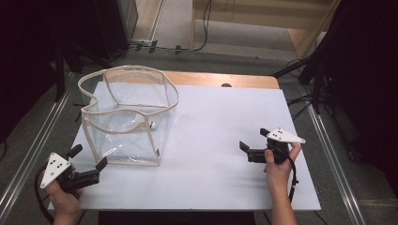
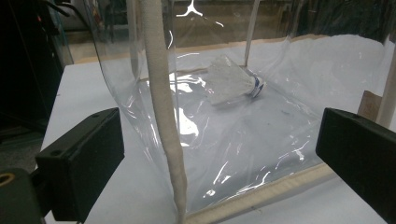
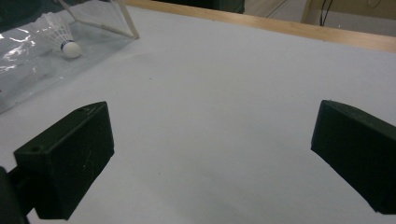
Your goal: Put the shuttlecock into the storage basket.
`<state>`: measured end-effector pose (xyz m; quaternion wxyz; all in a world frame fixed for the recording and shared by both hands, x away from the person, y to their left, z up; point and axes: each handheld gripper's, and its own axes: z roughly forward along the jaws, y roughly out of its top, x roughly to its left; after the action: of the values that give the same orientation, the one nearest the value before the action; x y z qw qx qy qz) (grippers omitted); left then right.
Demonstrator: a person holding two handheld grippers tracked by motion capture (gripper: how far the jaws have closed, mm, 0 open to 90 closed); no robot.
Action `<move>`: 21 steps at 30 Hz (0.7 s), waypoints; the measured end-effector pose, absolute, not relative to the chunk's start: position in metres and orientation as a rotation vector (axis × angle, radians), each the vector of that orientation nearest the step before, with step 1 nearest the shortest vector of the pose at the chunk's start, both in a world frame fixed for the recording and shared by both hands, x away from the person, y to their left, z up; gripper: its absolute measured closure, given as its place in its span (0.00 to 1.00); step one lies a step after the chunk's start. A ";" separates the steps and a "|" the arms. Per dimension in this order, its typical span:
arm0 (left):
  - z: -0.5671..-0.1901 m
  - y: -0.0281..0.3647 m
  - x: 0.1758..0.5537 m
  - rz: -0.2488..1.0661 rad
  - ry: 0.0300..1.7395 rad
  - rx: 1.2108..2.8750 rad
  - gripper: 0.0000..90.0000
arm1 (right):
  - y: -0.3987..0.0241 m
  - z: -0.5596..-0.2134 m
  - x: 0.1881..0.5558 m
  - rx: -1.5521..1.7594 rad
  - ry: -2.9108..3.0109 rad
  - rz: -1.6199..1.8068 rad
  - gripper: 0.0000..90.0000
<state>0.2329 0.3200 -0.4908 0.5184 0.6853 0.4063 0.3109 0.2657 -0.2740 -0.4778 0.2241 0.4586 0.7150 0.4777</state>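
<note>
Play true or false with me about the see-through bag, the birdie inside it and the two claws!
1. The shuttlecock lies inside the clear bag. True.
2. The left claw is squeezing the bag's edge. False: its jaws stand wide apart, just in front of the bag's near corner, gripping nothing.
3. The right claw is open and holds nothing. True.
4. The bag is lying flat and closed. False: it stands upright with its top open.
5. The bag sits on the white sheet nearer the left claw than the right one. True.
6. The shuttlecock stands upright on its cork. False: it lies on its side.
</note>
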 end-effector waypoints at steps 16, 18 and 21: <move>-0.491 0.320 0.233 0.744 0.973 1.646 0.02 | -0.301 -0.491 0.244 1.308 1.936 1.300 0.00; -0.491 0.320 0.233 0.746 0.974 1.649 0.02 | -0.307 -0.493 0.241 1.313 1.926 1.297 0.00; -0.491 0.320 0.233 0.746 0.973 1.648 0.02 | -0.312 -0.495 0.237 1.330 1.913 1.292 0.00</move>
<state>0.2328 0.3197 -0.4909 0.5173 0.6867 0.4053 0.3108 0.2373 -0.3121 -0.4947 0.2362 0.4850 0.6978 0.4713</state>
